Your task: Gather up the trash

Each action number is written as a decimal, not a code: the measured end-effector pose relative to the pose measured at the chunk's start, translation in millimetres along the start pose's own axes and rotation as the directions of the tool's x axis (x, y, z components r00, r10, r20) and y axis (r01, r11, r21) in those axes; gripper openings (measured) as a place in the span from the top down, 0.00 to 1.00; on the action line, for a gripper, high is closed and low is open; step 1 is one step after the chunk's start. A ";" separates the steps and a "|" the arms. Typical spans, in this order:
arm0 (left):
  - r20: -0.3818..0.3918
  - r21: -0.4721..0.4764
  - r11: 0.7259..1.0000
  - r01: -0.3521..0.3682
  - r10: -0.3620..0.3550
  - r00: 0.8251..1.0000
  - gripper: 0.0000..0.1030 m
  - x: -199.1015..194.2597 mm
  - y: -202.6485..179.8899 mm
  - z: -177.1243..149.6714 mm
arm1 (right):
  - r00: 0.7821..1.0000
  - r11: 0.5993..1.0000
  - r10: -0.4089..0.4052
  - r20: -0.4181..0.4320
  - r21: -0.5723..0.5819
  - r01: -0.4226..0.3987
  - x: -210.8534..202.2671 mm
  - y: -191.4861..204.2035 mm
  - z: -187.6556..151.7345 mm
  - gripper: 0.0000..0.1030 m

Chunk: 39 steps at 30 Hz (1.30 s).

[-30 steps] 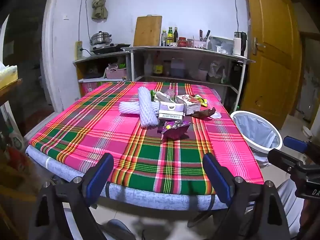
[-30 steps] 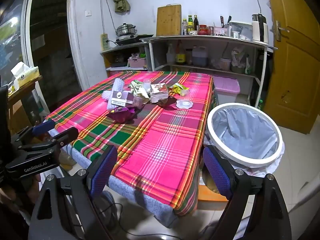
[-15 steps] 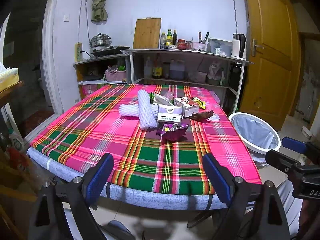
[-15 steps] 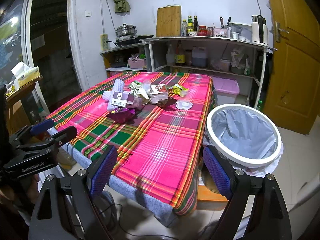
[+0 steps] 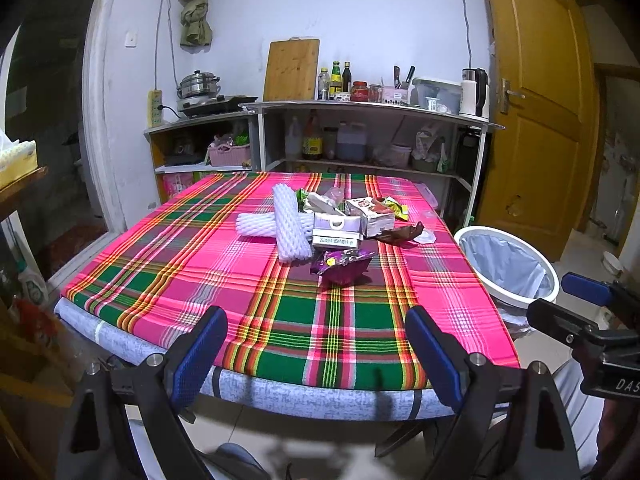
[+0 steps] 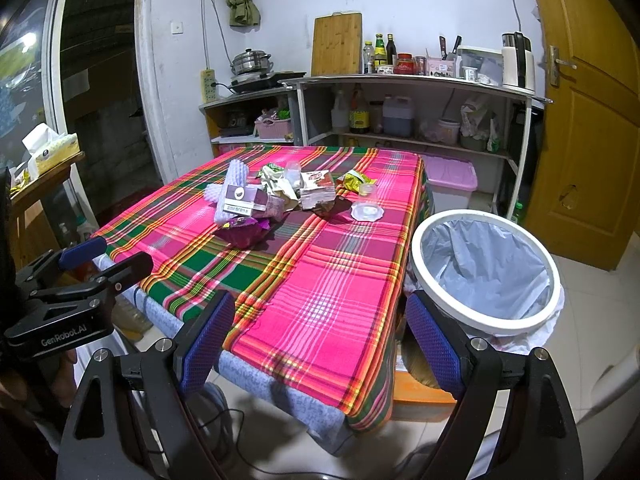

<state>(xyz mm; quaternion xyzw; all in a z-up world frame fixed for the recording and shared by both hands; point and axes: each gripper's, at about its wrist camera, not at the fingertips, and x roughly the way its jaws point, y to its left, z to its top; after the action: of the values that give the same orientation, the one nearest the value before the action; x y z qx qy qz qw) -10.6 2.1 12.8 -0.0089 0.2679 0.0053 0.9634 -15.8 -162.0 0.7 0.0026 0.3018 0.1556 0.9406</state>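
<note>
Woven plaid tablecloth (image 5: pixel 200 264), glossy purple foil wrapper (image 5: pixel 344 266).

right gripper (image 6: pixel 320 340) agape, empty | bin (image 6: pixel 484 268) beside table (image 6: pixel 320 280)

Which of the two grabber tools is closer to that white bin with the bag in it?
Right. The right gripper hangs just in front of the white bin; the left gripper sits farther over, by the table's near edge.

A: Even indoor light is filling the room, and the plaid tablecloth (image 5: pixel 224 264) is showing sharp and saturated.
B: Fisheye is bending the door (image 5: pixel 536 120), corners are going black, and the doorway (image 6: pixel 100 92) is sitting dim.
</note>
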 end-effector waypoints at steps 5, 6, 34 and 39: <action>0.001 0.003 1.000 0.001 -0.001 1.000 0.12 -0.9 -1.7 -0.3 | 1.000 1.000 0.001 -0.001 0.000 -0.001 0.0 0.0 -0.2 0.15; 0.001 0.005 1.000 0.001 -0.001 1.000 0.12 -1.8 -1.8 0.3 | 1.000 1.000 0.000 -0.001 0.000 0.000 0.1 0.2 -0.3 0.15; 0.000 0.005 1.000 0.001 -0.001 1.000 0.12 -2.1 -4.4 -0.7 | 1.000 1.000 0.000 -0.007 -0.001 0.000 -1.3 -1.6 -0.3 0.15; 0.000 0.004 1.000 0.001 -0.001 1.000 0.12 -3.3 -5.1 -0.4 | 1.000 1.000 -0.002 -0.008 0.001 0.002 -1.6 -3.1 -2.5 0.15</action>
<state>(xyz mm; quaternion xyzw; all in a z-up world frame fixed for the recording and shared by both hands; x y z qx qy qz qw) -13.6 -3.0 14.2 -0.0072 0.2681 0.0046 0.9634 -17.5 -165.5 -0.8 0.0021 0.3057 0.1548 0.9395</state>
